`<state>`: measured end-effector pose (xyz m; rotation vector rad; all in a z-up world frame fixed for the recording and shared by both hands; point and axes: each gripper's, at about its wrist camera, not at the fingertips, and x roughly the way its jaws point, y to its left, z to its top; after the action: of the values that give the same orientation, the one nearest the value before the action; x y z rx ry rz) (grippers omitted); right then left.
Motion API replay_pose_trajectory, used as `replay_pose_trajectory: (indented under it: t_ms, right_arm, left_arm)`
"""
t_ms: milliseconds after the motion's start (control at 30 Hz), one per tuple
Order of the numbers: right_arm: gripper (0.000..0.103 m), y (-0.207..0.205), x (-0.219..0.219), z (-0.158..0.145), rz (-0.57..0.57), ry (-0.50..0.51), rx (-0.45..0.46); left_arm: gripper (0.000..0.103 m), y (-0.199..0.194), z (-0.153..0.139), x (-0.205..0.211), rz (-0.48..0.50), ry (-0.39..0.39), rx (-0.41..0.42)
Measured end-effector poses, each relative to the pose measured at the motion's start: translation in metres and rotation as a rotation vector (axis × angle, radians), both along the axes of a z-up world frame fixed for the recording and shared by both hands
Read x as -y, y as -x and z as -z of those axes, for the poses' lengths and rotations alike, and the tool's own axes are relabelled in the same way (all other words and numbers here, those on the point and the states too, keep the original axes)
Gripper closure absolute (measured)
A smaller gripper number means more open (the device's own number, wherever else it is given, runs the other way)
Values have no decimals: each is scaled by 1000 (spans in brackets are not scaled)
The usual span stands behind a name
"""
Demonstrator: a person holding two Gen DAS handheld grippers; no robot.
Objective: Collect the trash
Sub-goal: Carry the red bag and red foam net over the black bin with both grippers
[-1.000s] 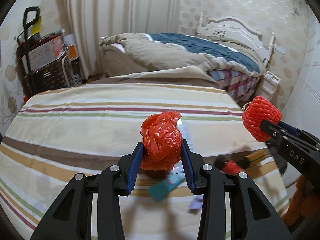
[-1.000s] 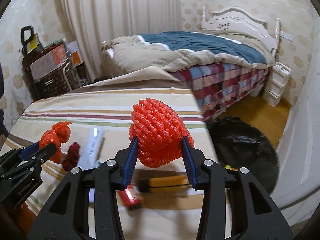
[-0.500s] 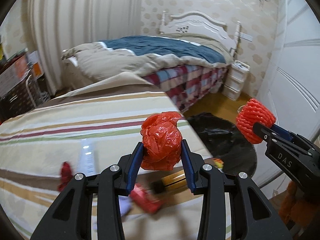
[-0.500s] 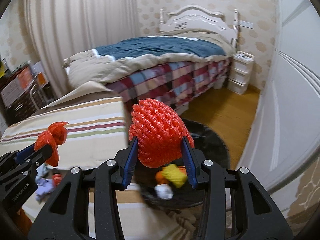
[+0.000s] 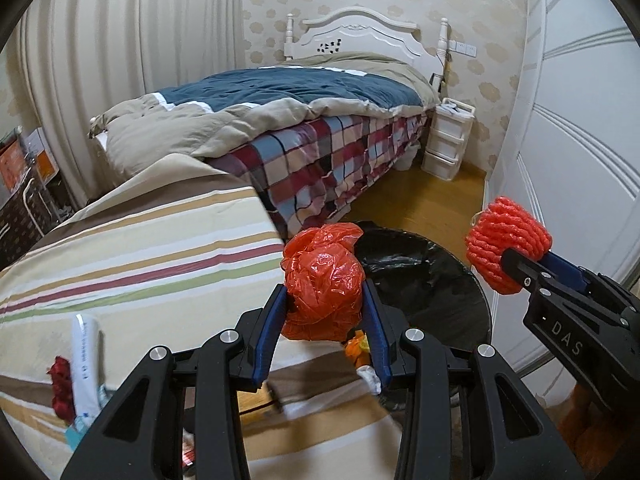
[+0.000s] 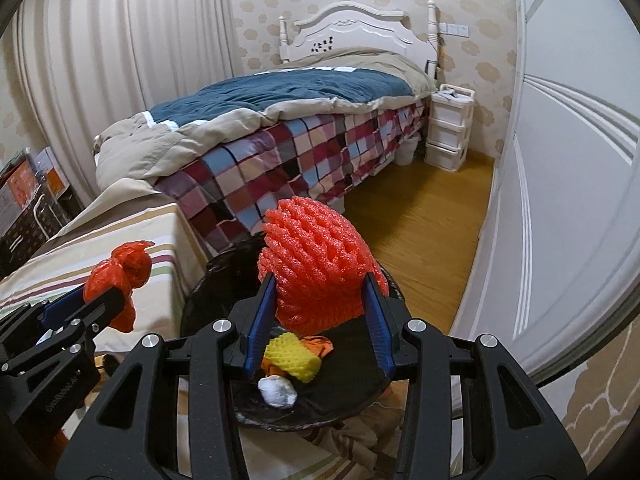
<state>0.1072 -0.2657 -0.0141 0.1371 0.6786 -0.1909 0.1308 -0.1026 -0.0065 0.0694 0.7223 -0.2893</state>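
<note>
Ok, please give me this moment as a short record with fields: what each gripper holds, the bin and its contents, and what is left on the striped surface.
left gripper: shut on red plastic bag
right gripper: shut on red foam net, above the bin
bin: black liner, open, on the floor beside the striped surface
in bin: yellow foam net, orange scrap, white wad
striped surface: white tube, dark red item

Your red plastic bag (image 5: pixel 322 284) hides part of the black-lined bin (image 5: pixel 424 276) and most of the orange scrap (image 5: pixel 357 347) inside. In the right view, the foam net (image 6: pixel 316 268) covers the bin's far rim. Items at the striped cover's (image 5: pixel 140 264) lower left are blurred; the white tube's (image 5: pixel 85 364) print is unreadable.
</note>
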Motion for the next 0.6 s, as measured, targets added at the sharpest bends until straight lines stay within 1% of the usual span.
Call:
replay_pose_trajectory:
  t_ms: [433, 600]
  right_arm:
    - [61, -16, 29, 20, 40, -27, -36]
    - [61, -23, 35, 28, 51, -36, -50]
  left_arm:
    - [63, -27, 23, 39, 10, -51, -38]
    - [63, -36, 25, 50, 18, -67, -45]
